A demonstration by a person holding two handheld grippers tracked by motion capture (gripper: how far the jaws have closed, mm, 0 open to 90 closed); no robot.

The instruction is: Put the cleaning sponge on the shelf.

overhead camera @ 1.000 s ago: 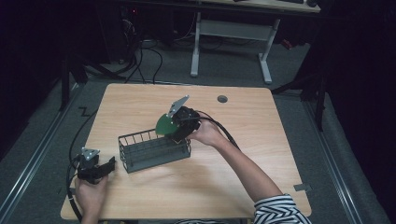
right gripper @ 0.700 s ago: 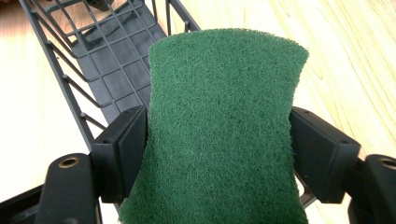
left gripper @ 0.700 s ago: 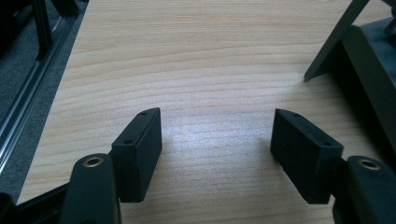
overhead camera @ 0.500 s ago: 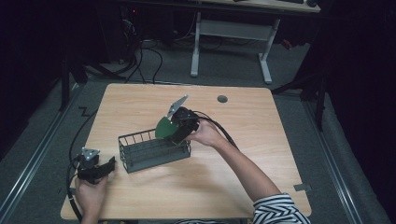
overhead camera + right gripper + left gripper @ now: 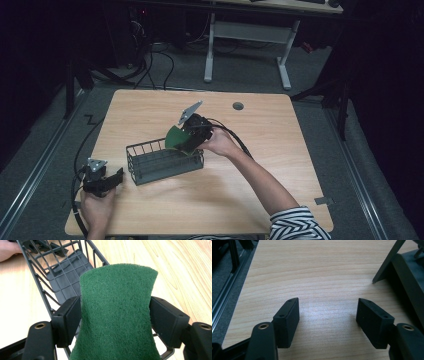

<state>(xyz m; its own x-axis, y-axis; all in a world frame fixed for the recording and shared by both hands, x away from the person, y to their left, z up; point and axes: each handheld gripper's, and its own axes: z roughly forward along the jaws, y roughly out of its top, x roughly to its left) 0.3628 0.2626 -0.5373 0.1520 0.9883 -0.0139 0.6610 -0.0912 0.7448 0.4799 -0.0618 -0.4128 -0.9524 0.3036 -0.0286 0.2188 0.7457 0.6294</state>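
- High view: the right tool [image 5: 189, 141] hangs over the far long wall of the wire basket [image 5: 165, 161], at the end of it farthest from the left tool [image 5: 111, 181]. It carries a green scouring pad [image 5: 177, 139], which sits just above the rim and is not yet inside.
- Right gripper view: the right tool's jaws press on the two side edges of the scouring pad [image 5: 117, 312], which bows between them. The pad stands out ahead of the jaws, its length in line with them.
- Right gripper view: the basket [image 5: 62, 277] lies beyond and below the pad and runs away from the tool, so its long axis roughly follows the direction in which the tool looks. The open grid floor is ahead of the pad's free end.
- Governing relation: the basket opening lies below and slightly forward of the held pad. In my judgement a short descent along the jaw line would put the pad between the long walls. Its width looks close to the basket's inner width, so the bow may catch a wire.
- Left gripper view: the left tool [image 5: 328, 320] has its jaws spread wide with nothing between them, low over the bare worktop [image 5: 317, 272]. A basket corner [image 5: 402, 277] lies ahead and to its right.
- Nearness: the right tool is at the basket, while the left tool rests just off its near end, apart from it.
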